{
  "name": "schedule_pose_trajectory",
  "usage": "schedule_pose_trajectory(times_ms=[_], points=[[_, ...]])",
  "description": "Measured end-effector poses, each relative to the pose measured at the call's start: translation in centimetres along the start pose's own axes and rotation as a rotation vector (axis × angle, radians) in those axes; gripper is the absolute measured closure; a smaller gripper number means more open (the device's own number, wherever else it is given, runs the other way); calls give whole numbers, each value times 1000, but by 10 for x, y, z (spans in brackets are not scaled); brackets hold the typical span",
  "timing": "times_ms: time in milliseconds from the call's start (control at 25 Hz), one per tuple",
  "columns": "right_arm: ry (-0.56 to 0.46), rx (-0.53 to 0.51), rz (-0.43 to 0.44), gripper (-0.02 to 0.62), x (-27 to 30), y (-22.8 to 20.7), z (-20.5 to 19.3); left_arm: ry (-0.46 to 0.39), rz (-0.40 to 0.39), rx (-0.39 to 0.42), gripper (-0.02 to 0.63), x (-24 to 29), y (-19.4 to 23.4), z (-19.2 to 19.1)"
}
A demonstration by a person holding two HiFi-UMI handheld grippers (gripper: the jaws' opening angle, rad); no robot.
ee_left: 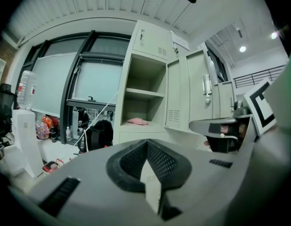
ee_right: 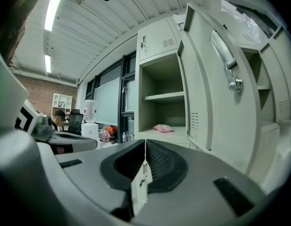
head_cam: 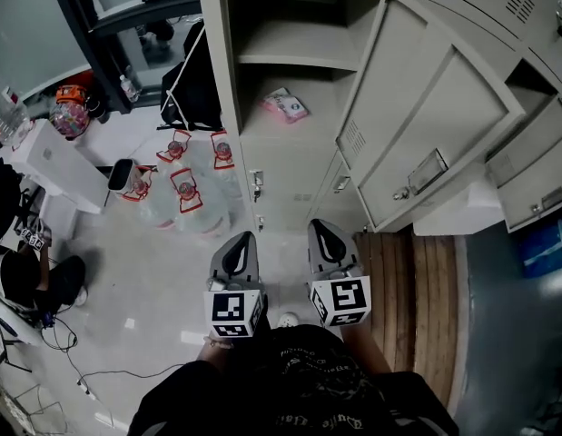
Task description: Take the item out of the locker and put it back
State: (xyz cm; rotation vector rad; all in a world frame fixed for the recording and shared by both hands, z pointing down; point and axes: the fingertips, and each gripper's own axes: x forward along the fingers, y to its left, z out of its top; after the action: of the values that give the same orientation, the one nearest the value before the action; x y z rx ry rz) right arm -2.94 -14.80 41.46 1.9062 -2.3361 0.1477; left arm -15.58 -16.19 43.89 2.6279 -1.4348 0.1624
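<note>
A small pink item [head_cam: 285, 104] lies on the lower shelf of the open grey locker [head_cam: 262, 166]; it also shows in the left gripper view [ee_left: 137, 121] and in the right gripper view [ee_right: 163, 128]. The locker door [head_cam: 426, 125] stands swung open to the right. Both grippers hover side by side in front of the locker, well short of the shelf. My left gripper [head_cam: 237, 243] [ee_left: 146, 142] is shut with nothing in it. My right gripper [head_cam: 328, 236] [ee_right: 145, 142] is likewise shut and empty.
Several large water bottles [head_cam: 185, 193] stand on the floor left of the locker, with a black bag [head_cam: 194, 89] behind them and a white water dispenser [head_cam: 54, 166] further left. A wooden slatted board [head_cam: 417, 289] lies to the right. A seated person [head_cam: 17, 275] and cables are at far left.
</note>
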Motion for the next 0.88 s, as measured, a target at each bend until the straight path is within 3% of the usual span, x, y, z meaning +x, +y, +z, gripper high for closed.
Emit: schedule_pose_trajectory(times_ms=[440, 480, 560, 880], points=[[-27, 21, -55, 586, 58, -11, 24, -17, -35, 1, 599, 45, 27, 19], [-32, 26, -49, 571, 63, -11, 26, -18, -36, 3, 599, 48, 29, 20], [-39, 43, -28, 479, 73, -11, 30, -21, -37, 8, 598, 54, 34, 23], [-60, 10, -32, 440, 116, -21, 47, -25, -43, 24, 599, 78, 54, 32]])
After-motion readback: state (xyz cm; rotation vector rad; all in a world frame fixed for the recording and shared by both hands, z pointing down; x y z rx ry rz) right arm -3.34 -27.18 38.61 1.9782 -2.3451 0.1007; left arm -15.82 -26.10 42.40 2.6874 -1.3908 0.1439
